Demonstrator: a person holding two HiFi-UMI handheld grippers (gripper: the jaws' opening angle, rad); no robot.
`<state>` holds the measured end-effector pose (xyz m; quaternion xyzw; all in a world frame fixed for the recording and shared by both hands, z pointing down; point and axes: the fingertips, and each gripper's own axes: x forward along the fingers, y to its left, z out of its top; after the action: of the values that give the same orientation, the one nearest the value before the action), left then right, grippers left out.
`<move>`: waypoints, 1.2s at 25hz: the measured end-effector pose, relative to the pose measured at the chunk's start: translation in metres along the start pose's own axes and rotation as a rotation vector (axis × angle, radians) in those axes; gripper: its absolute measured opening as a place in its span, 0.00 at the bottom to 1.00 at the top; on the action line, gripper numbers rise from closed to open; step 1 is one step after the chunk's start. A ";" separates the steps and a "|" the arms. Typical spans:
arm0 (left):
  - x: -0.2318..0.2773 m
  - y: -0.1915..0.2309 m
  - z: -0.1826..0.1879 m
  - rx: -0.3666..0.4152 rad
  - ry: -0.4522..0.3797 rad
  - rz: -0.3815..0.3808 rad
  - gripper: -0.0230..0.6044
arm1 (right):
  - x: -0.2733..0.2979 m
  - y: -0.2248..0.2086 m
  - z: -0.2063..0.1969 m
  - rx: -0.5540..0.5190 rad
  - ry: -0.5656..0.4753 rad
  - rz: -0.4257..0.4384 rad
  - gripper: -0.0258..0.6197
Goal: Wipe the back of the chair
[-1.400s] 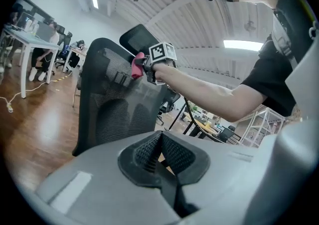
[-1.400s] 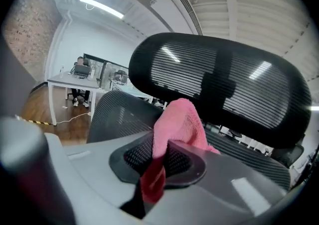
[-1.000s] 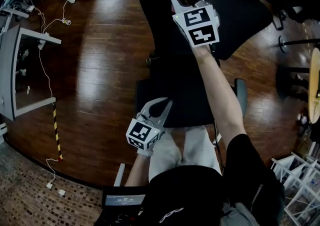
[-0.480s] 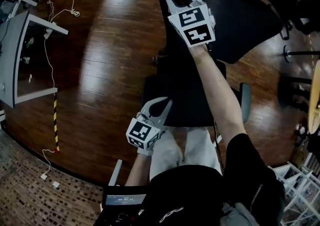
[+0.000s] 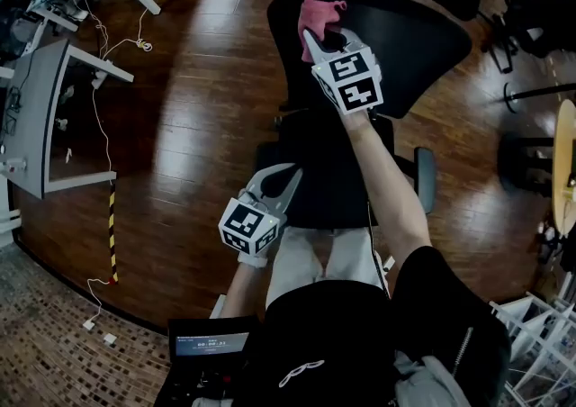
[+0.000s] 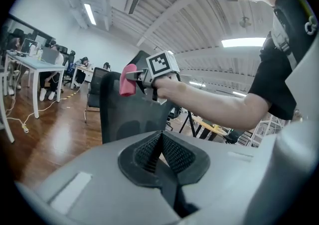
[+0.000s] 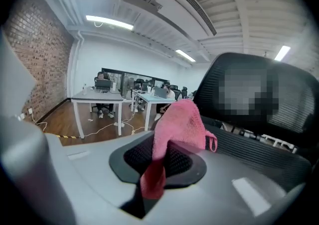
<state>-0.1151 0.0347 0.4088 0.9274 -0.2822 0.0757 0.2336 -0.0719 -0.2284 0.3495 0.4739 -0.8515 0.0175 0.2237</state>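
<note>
chair back [image 5: 423,45] blocking ahead, open floor [image 5: 198,108] left

Head view is looking pretty dim, with ceiling light glaring off the wood floor [image 5: 193,122] in pale streaks. Both gripper views are bending hard at the edges, corners going black, strip lights [image 7: 109,21] blowing out white, and the pink cloth [image 7: 154,179] is going soft up close.
</note>
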 end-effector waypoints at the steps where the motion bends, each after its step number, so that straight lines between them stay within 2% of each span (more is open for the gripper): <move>1: 0.002 -0.003 0.009 0.008 -0.004 -0.006 0.02 | -0.011 -0.002 -0.002 0.014 0.004 -0.002 0.10; 5: 0.007 -0.018 0.040 0.029 -0.018 -0.024 0.02 | -0.060 -0.001 -0.014 0.102 0.018 -0.003 0.10; 13: 0.046 -0.057 0.114 0.145 -0.069 -0.067 0.02 | -0.163 -0.018 -0.026 0.209 -0.012 -0.022 0.10; 20: 0.097 -0.114 0.118 0.169 -0.043 -0.083 0.02 | -0.260 -0.042 -0.063 0.216 -0.071 -0.007 0.10; 30: 0.122 -0.138 0.104 0.159 -0.004 -0.077 0.02 | -0.301 -0.048 -0.110 0.227 -0.031 0.030 0.10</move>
<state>0.0640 0.0267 0.2967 0.9534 -0.2397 0.0870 0.1612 0.1427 0.0127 0.3205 0.4835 -0.8545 0.1100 0.1548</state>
